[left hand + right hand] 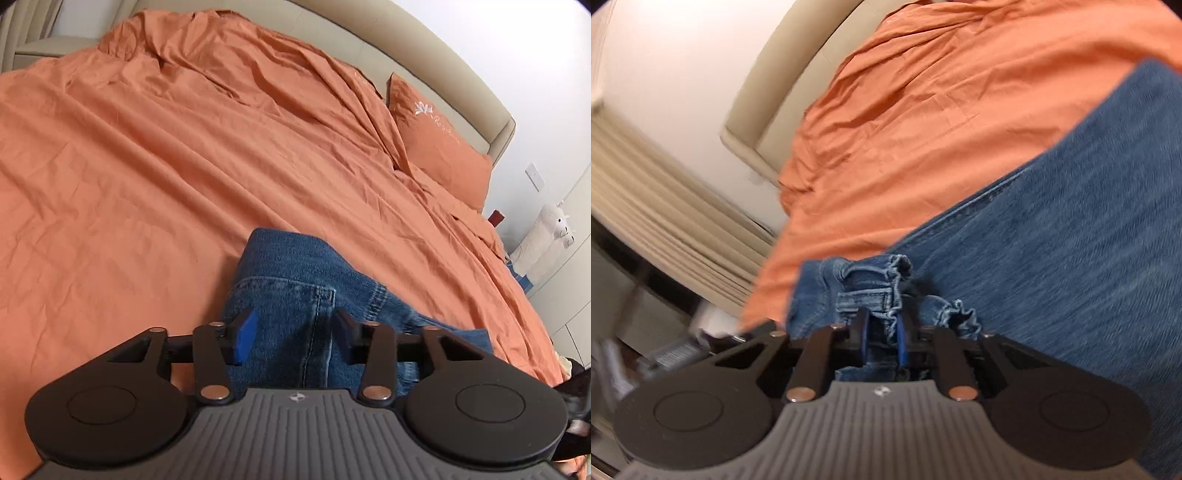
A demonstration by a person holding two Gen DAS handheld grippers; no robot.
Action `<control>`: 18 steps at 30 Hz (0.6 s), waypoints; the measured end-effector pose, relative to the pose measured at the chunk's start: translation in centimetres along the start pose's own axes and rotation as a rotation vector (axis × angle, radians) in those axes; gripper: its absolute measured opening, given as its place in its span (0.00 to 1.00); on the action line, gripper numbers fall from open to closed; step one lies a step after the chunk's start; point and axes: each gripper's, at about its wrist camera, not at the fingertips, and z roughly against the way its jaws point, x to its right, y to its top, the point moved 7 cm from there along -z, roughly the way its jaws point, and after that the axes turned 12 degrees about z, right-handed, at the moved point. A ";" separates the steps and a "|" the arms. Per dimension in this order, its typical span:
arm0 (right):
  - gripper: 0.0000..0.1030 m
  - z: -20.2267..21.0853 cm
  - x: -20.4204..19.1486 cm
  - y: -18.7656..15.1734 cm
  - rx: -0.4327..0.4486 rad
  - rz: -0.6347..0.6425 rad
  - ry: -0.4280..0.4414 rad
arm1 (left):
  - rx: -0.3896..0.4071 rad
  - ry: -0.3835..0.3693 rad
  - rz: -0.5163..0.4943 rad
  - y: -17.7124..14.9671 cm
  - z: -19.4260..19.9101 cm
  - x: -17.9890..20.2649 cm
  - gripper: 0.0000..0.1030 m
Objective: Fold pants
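1. Blue jeans [295,295] lie on the orange bed sheet [147,166].
2. Left gripper [295,330] hovers above the denim, jaws apart.
3. Right gripper [882,332], somewhat blurred, seems clamped on a bunched hem.

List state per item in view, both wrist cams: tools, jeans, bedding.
left tool: open, fingers astride the denim, not closed on it
right tool: shut on jeans, pinching a gathered edge with a belt loop
jeans: bunched on the bed, not yet folded flat
orange duvet: spread over the bed, wrinkled
pillow: propped against the headboard
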 end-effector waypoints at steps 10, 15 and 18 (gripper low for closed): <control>0.01 4.6 -1.1 -0.1 0.041 -0.146 0.101 | -0.011 0.001 0.005 -0.3 -0.2 -0.4 0.31; 0.01 3.1 0.9 -1.9 -0.039 -0.162 -0.017 | -0.061 0.056 -0.045 -1.5 -1.7 -0.7 0.31; 0.11 2.7 0.6 -1.8 -0.046 -0.126 -0.047 | -0.077 0.067 -0.047 -1.9 -2.3 -1.0 0.30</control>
